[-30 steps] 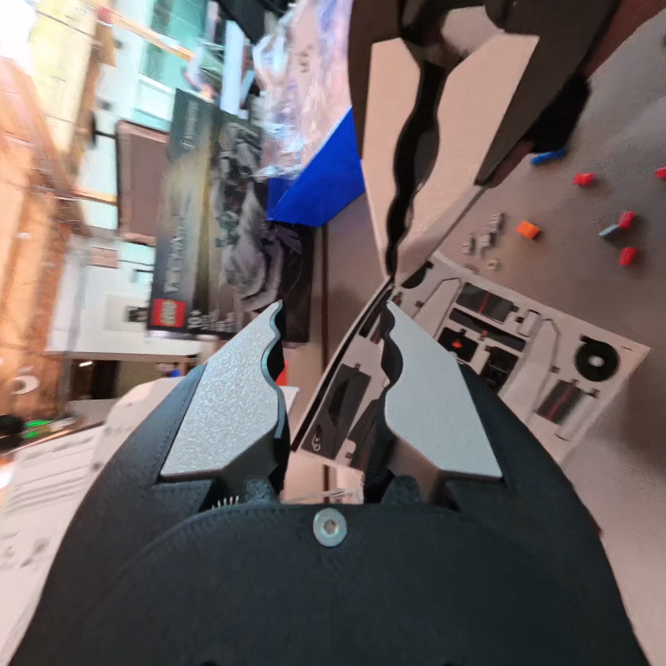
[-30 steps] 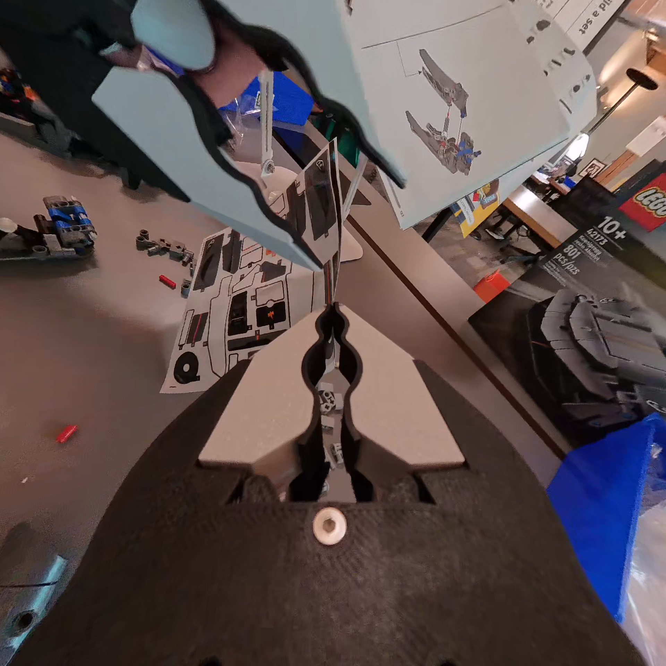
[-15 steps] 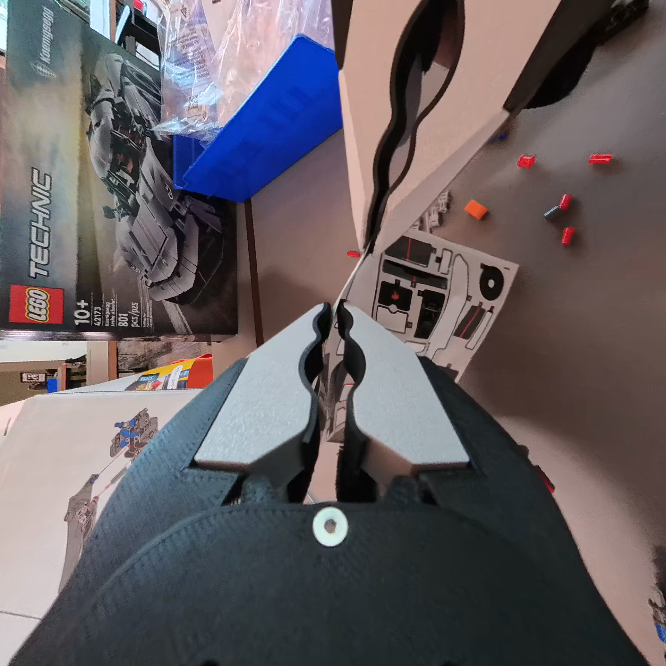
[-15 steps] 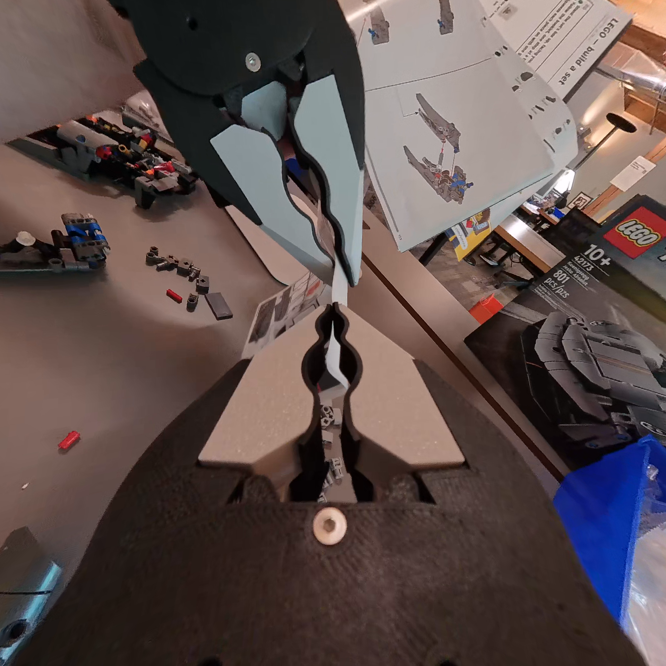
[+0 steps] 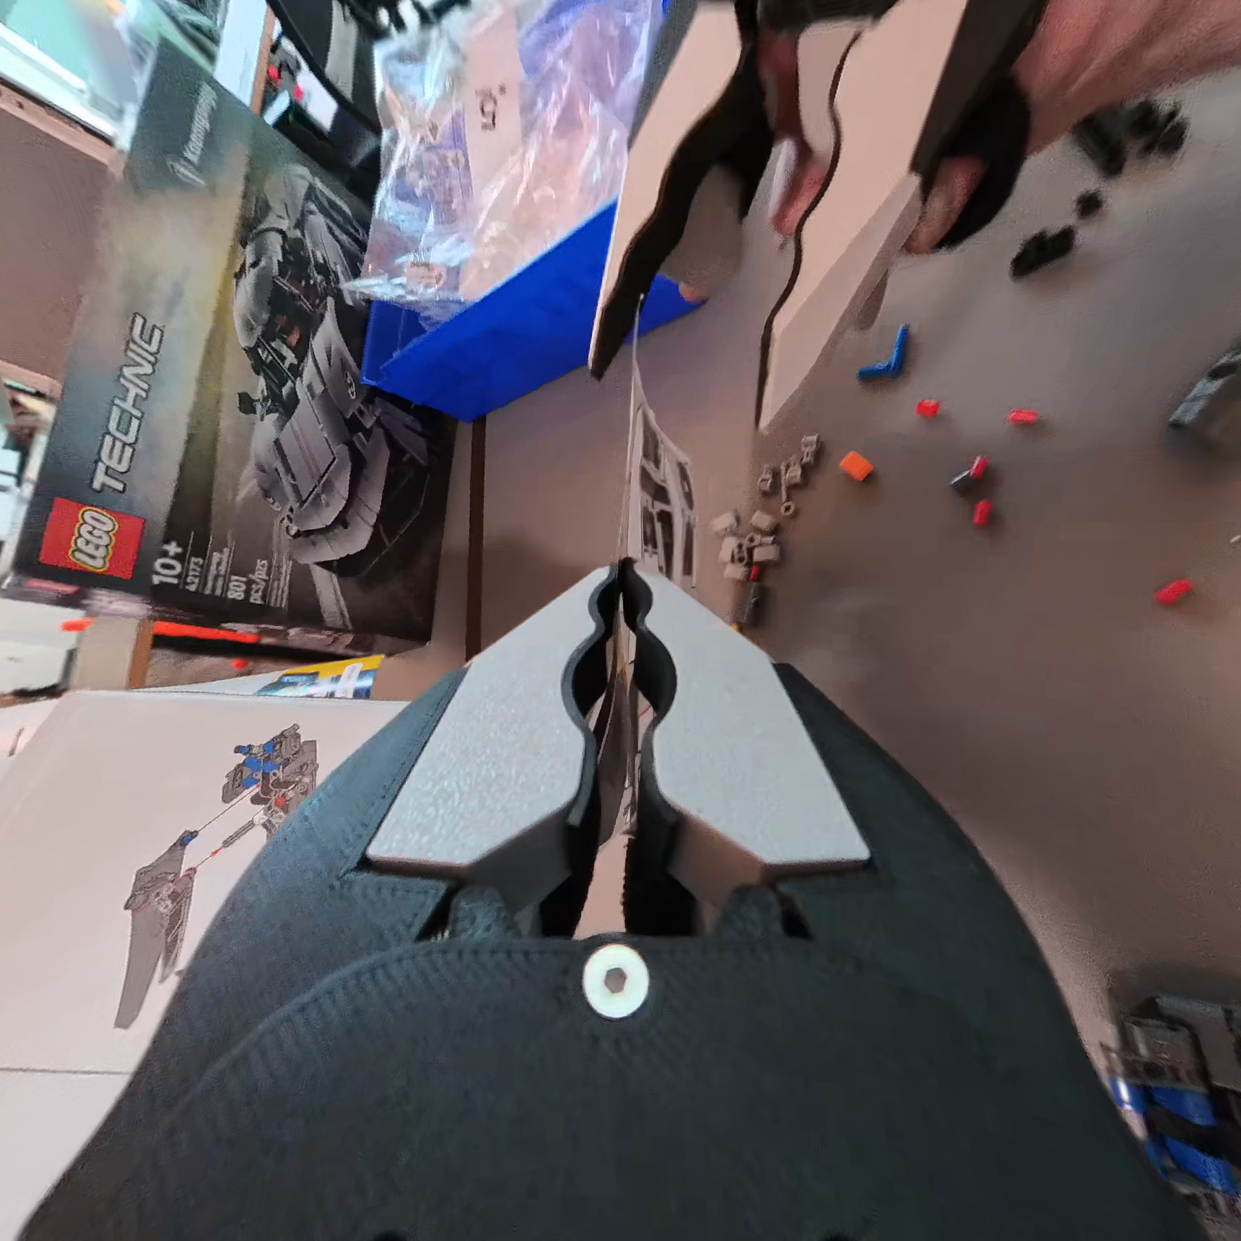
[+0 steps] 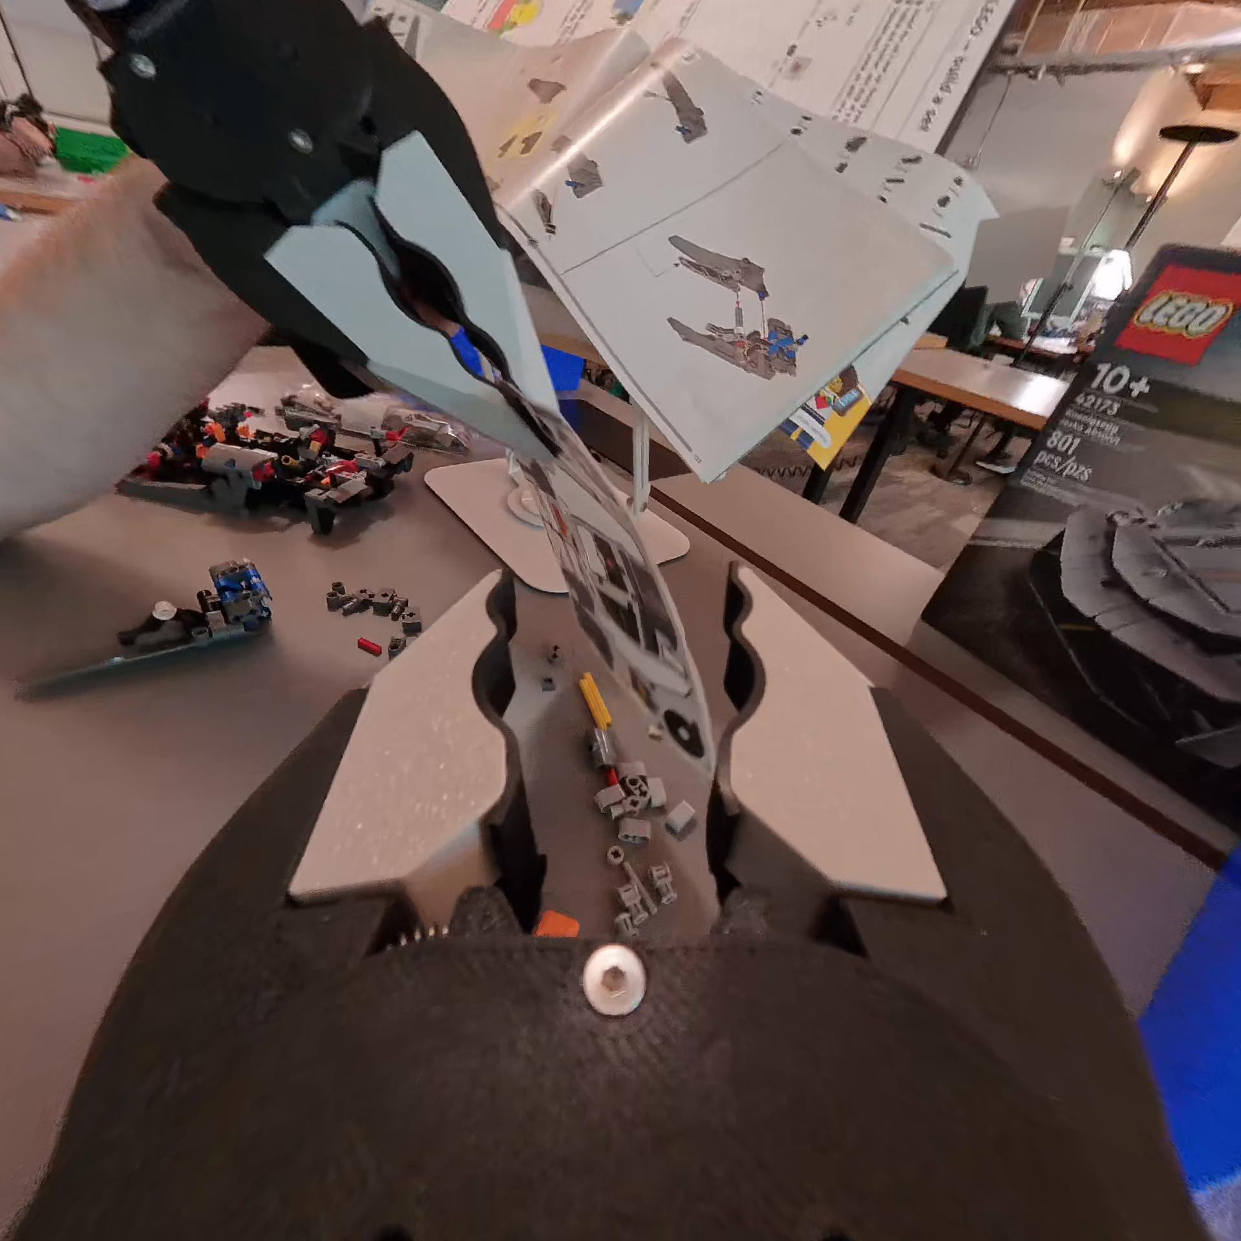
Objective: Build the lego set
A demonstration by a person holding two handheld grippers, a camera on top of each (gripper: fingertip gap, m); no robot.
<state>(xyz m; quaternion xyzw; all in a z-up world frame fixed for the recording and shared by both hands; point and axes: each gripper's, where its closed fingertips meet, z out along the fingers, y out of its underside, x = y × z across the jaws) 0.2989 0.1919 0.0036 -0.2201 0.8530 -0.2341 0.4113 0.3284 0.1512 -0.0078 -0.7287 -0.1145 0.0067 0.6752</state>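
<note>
The right gripper (image 6: 614, 665) stands wide open with nothing between its fingers; directly under the gap a scatter of small grey pieces (image 6: 634, 816), a yellow rod (image 6: 595, 700) and an orange piece (image 6: 557, 925) lie on the desk (image 6: 168, 772), probably the parts it is positioned to reach. Hanging into that gap, free of both fingers, is the lower end of the sticker sheet (image 6: 624, 604). The sheet is carried from above by the left gripper (image 6: 517, 409), whose fingers are pressed together on its upper edge; the left wrist view shows the sheet (image 5: 655, 497) edge-on, pinched at the fingertips (image 5: 621, 577), likely held up so a sticker can be picked off it.

Farther along the desk sits a small blue-and-grey sub-assembly (image 6: 201, 614), then the larger half-built model (image 6: 268, 463) toward the far edge. Behind the sheet an instruction booklet (image 6: 739, 221) stands open on a stand (image 6: 557, 517), propped for reading. The set's box (image 6: 1108, 503) rests at the right edge, a blue bin (image 5: 530, 322) of bags beside it.
</note>
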